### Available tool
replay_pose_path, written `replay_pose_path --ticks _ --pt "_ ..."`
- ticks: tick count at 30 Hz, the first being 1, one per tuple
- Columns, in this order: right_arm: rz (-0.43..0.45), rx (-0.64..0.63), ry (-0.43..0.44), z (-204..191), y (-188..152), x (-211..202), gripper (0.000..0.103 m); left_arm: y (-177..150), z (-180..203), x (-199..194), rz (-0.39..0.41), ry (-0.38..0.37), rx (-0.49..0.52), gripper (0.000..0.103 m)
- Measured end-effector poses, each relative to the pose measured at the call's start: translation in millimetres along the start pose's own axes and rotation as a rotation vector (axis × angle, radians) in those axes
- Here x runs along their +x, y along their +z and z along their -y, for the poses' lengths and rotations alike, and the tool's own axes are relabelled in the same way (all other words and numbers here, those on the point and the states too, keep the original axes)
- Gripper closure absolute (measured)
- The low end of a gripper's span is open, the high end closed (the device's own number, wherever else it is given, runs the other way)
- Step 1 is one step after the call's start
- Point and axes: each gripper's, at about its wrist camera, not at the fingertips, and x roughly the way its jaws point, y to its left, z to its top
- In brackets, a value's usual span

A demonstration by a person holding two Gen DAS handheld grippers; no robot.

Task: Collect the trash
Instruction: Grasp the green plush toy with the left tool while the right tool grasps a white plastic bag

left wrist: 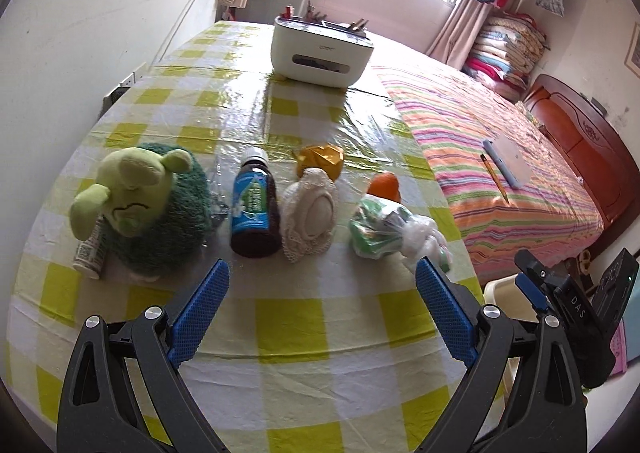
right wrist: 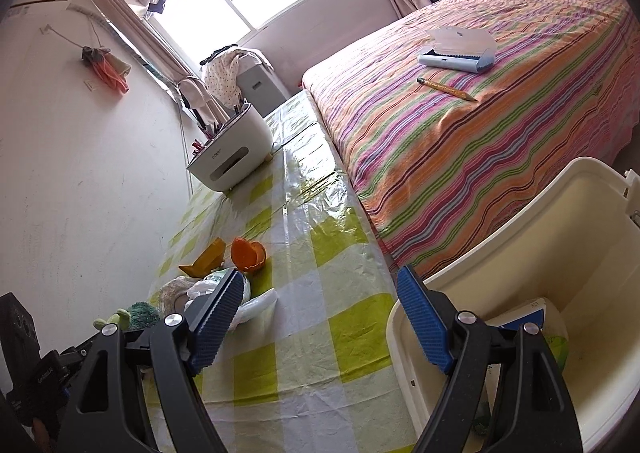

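A yellow-checked table holds a row of items. There is a dark bottle with a blue label, a white foam net wrapper, a crumpled yellow paper, an orange peel and a plastic bag with green contents. My left gripper hovers just short of this row, open and empty. My right gripper is open and empty over the table's right edge, beside a cream bin. The orange peel, the yellow paper and the plastic bag lie to its left.
A green plush toy and a small white tube sit at the row's left end. A white organiser box stands at the table's far end. A striped bed borders the table on the right. A packet lies in the bin.
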Motion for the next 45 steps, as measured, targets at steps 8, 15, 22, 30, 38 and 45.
replay_pose_path --ticks 8,15,22,30,38,45 --pt "-0.04 -0.076 0.015 -35.9 -8.7 19.3 0.026 21.7 -67.1 -17.0 0.052 0.069 -0.128 0.01" --pt "-0.079 -0.136 0.027 -59.4 -18.5 33.5 0.026 33.7 -105.3 5.0 -0.001 0.163 -0.15 0.01" --pt "-0.111 -0.15 0.035 -65.3 -24.0 42.9 0.026 37.9 -105.6 29.8 -0.036 0.259 -0.051 0.01" --pt "-0.14 -0.259 0.025 -95.2 -19.4 70.8 0.026 32.7 -93.7 43.4 -0.054 0.267 0.001 0.023" --pt "-0.225 -0.343 -0.023 -101.4 -27.2 103.8 0.064 29.3 -90.0 39.4 -0.05 0.258 0.001 0.035" --pt "-0.19 -0.338 0.021 -99.8 -29.0 84.3 0.066 25.5 -79.3 28.2 -0.03 0.189 0.009 0.04"
